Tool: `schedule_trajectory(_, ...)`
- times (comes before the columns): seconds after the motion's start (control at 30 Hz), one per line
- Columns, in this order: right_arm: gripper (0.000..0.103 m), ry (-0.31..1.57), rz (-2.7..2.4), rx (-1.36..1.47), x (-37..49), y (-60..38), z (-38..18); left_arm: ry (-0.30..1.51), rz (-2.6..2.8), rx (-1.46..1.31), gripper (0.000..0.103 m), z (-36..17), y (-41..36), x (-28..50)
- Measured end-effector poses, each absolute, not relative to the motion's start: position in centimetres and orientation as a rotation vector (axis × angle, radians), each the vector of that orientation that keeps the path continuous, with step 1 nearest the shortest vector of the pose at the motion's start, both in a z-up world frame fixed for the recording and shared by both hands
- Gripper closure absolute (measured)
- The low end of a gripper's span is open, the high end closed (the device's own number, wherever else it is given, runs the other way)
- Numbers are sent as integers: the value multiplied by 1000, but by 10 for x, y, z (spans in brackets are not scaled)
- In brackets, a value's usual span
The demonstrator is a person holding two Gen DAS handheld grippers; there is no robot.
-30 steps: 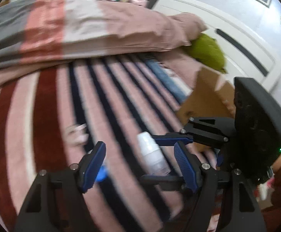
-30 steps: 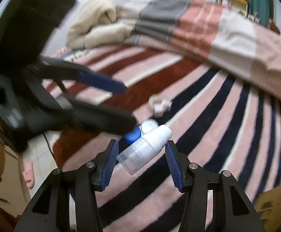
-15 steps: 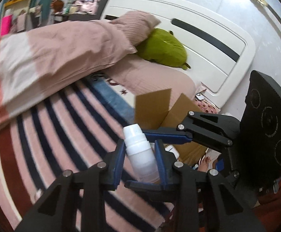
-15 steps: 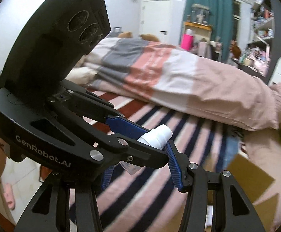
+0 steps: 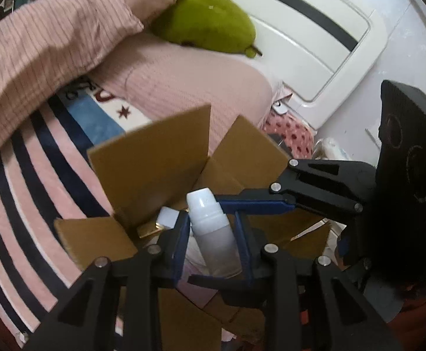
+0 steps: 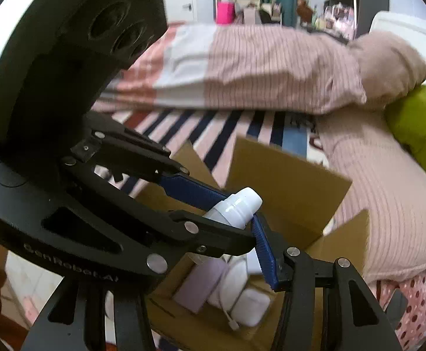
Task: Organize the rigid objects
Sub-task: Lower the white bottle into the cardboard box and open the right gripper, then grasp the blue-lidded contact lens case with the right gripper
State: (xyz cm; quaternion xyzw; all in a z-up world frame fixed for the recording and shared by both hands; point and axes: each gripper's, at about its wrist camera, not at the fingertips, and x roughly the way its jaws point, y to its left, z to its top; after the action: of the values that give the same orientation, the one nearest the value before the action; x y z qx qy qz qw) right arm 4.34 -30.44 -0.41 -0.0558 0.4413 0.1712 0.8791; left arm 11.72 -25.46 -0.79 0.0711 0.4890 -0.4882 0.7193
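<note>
Your left tongs (image 5: 213,234) squeeze the white bottle (image 5: 211,228) tight, one blue pad on each side. Your right tongs (image 5: 236,207) also sit around the bottle, but you can't tell if they still pinch it or only rest near it.

The bottle hangs over the open box (image 6: 289,181), which sits just past the tips of both tongs. Down in the box, under the tongs, lie a purple case (image 6: 201,283) and some small white things (image 6: 251,301).

Here is what can go wrong. Both tongs are on one bottle. If you pull them different ways, the bottle can twist and pop out. It is smooth and round, so it may slip. If you let go too high, it can land hard on the things below or bounce out. The box flaps (image 5: 151,163) stand up close to the tongs, so you may bump one and tip the box off the bed.
</note>
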Motion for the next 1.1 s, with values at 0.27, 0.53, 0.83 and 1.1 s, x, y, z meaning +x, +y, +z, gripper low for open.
schedule_trajectory(0.27,39,1001,359,-140,49,-303,-20,1061,-1028,161,55,-5,-240,116)
schedule_trajectory(0.53,5,855,466,-132,24,-275,9,868,-853,111,31,45,-149,102)
schedule_trajectory(0.83,3,811,694,-138,19,-167,17,802,-575,12,29,27,4,85)
schedule_trajectory(1.1,4,906,879,-283,35,-74,-74,866,-417,-65,29,-47,89,63)
